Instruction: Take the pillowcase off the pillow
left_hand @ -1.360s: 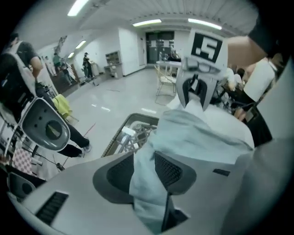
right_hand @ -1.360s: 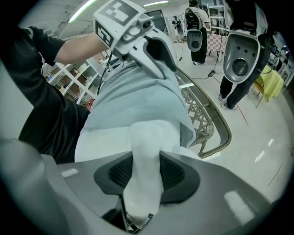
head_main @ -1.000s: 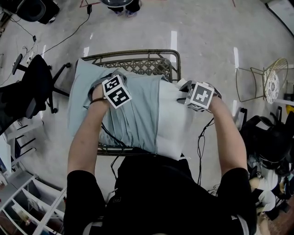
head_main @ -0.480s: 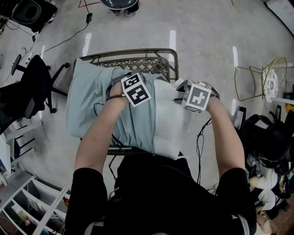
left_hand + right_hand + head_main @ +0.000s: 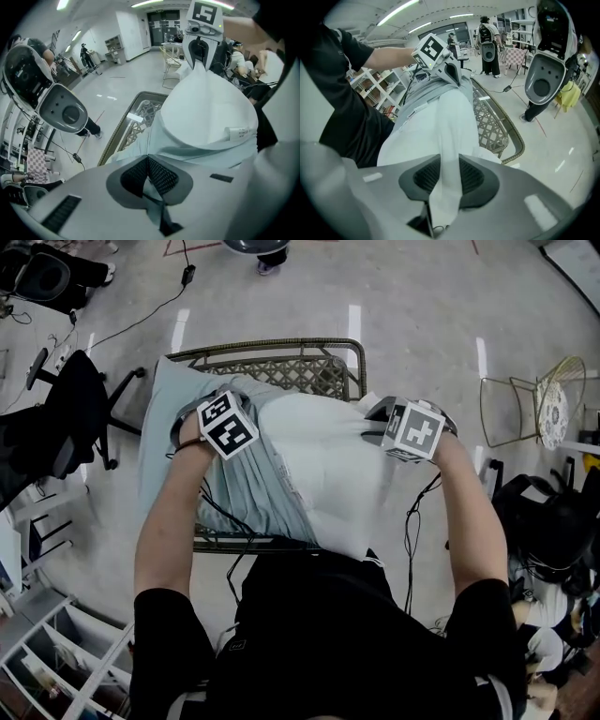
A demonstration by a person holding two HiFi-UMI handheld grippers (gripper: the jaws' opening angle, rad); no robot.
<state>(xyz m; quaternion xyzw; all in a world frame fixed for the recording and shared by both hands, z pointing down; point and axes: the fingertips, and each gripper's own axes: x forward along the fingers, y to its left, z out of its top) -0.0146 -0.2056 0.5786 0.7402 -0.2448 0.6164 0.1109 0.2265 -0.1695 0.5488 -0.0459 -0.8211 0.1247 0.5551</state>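
Pillowcase of pale blue-grey cloth (image 5: 246, 498) looks about half peeled off the white pillow (image 5: 328, 460), which lies on a woven wicker chair (image 5: 281, 369). The left hand-held gripper (image 5: 147, 164) is clamped tight on the pillowcase. The right hand-held gripper (image 5: 443, 173), jaws just closing, pinches a fold of the pillow. The rest remains to pull free.

We note the pillow (image 5: 328, 465) lying on the woven bench (image 5: 281, 367) before us. The pillowcase (image 5: 248, 498) sits over its left part, with the left gripper (image 5: 147, 164) on it. The right gripper (image 5: 449, 176) is at the pillow's right end. An office chair (image 5: 70, 413) stands left of the bench, a wire chair (image 5: 548, 404) well to the right.
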